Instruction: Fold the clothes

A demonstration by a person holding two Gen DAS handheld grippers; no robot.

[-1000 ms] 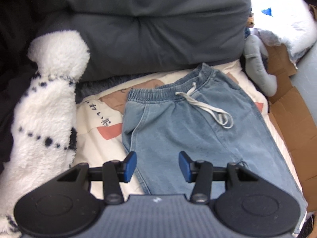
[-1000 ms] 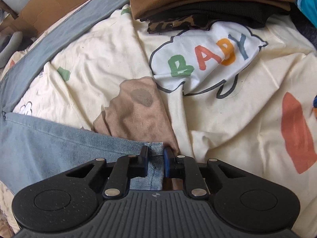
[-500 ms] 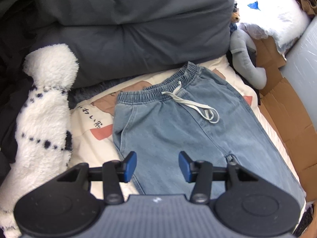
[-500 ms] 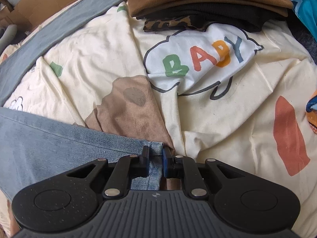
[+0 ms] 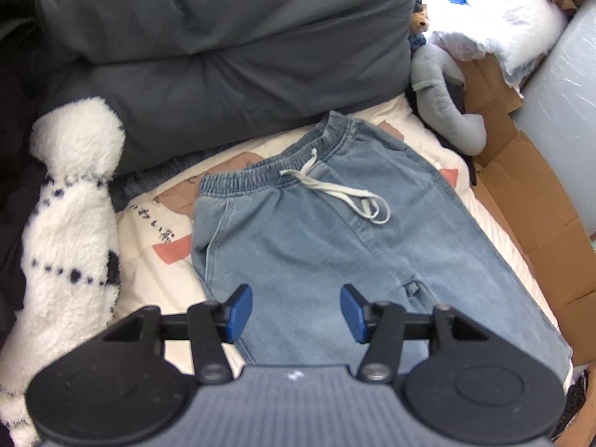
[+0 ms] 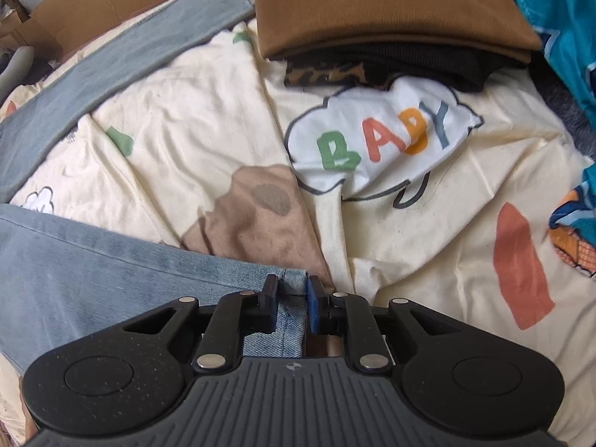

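Note:
Light blue jeans (image 5: pixel 316 238) with a white drawstring (image 5: pixel 335 193) lie flat on the bed, waistband toward the grey pillow. My left gripper (image 5: pixel 296 313) hovers above the thigh area, open and with its jaws opening; nothing is between the blue pads. In the right wrist view one leg (image 6: pixel 111 260) runs in from the left and its hem (image 6: pixel 292 287) sits between the pads of my right gripper (image 6: pixel 291 303), which is shut on it with its jaws easing slightly. The other leg (image 6: pixel 111 59) stretches diagonally at the upper left.
A grey pillow (image 5: pixel 223 56) lies behind the jeans, a white spotted plush (image 5: pixel 67 223) to the left, a grey soft toy (image 5: pixel 447 104) and cardboard (image 5: pixel 540 223) to the right. A folded stack with a brown garment (image 6: pixel 391 3) on top rests on the cream printed sheet (image 6: pixel 186 130).
My left gripper has pulled up and back, so more of the jeans shows, and its jaws stand wider. My right gripper has lifted a little, still holding the hem.

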